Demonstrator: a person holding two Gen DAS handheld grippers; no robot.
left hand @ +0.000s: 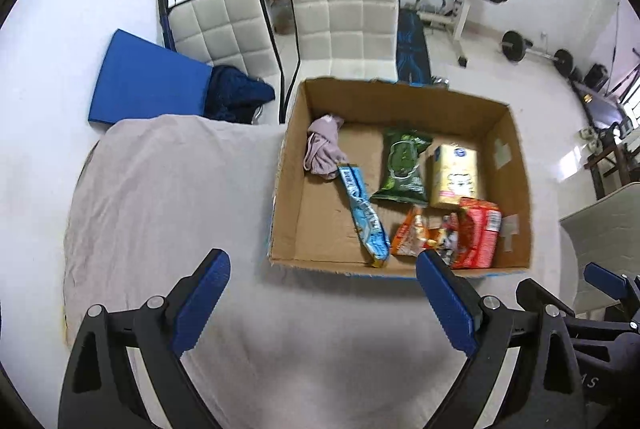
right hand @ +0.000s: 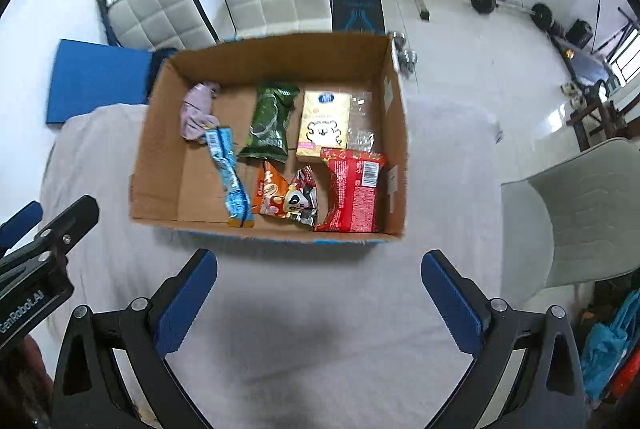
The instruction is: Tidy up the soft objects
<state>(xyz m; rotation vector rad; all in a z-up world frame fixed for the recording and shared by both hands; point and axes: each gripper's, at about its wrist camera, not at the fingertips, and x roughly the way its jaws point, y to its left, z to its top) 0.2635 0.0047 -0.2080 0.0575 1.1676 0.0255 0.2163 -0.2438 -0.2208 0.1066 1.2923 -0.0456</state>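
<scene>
A: Right wrist view: the cardboard box [right hand: 264, 61] sits at the counter's [right hand: 320, 309] far edge and holds the lilac cloth [right hand: 197, 111], the snack packets [right hand: 276, 157] and all the soft things visible.
B: Anything left?
A: Seemingly not; the sheet-covered counter shows nothing loose. Both the left hand-held gripper [left hand: 322, 297] and the right hand-held gripper [right hand: 320, 293] gape empty.
B: Obstacles?
A: Only chairs [left hand: 344, 17] beyond the far edge.
</scene>
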